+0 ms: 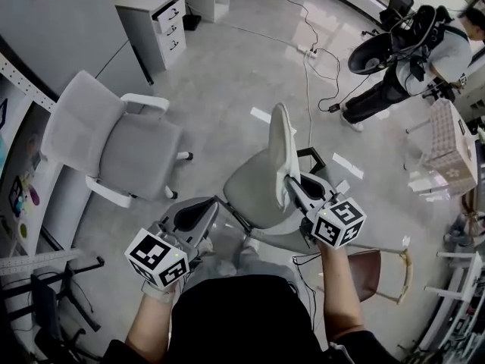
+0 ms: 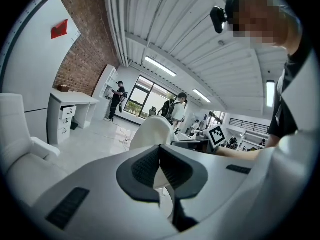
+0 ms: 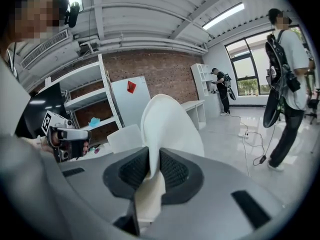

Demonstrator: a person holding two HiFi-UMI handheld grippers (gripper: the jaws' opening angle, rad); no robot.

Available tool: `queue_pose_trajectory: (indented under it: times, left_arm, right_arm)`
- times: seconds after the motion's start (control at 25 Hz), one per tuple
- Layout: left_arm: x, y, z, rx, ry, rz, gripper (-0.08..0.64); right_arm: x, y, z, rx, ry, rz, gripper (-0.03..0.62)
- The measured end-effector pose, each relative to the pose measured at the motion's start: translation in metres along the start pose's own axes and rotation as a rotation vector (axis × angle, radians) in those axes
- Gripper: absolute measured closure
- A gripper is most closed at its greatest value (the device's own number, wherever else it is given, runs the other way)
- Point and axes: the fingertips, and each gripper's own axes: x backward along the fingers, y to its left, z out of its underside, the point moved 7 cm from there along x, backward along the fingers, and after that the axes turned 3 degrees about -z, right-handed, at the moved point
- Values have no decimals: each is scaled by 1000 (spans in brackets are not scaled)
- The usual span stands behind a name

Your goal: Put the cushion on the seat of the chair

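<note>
The thin, cream-white oval cushion (image 1: 283, 146) hangs on edge just above the grey padded seat (image 1: 254, 188) of the black-framed chair in front of the person. In the head view I cannot tell whether its lower rim already touches the seat. The right gripper (image 1: 297, 190) has its fingers closed on the cushion's near rim. In the right gripper view the pad rises upright from that pinch. The left gripper (image 1: 193, 217) hovers beside the seat with its fingers closed on nothing.

The cushion's long axis runs away from the person. Its broad faces look left and right, and a thin edge points up.

To place it well, I would roll the right wrist so one broad face turns down. Then I would lower it level over the seat's middle and let go only once it rests flat.
</note>
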Motion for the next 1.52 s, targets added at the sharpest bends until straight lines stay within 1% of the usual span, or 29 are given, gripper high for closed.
queue_pose_trajectory:
  times: [0.28,0.6,0.84,1.04,1.4,1.52]
  left_arm:
    - [-13,-10,12,16,28,-88,548]
    - [-26,-12,33,28,95,-152,548]
    - [-36,-18,47,52,125,-188,548]
    - [-47,-23,57,65,139,-215,548]
    - [-61,-26,84,92,179,-245,548]
    - [-63,-28,91,97,188,-252,548]
  right_arm:
    - [-8,-45,26,50,111,10,523]
    - [-31,-88,71,63,238,35,525]
    - [-41,-119,100,106,329,70,524]
    - [-47,-147,122,91,368,83,524]
    - [-53,-193,160,52,420,142,525]
    - [-55,-202,173,68,446,159,524]
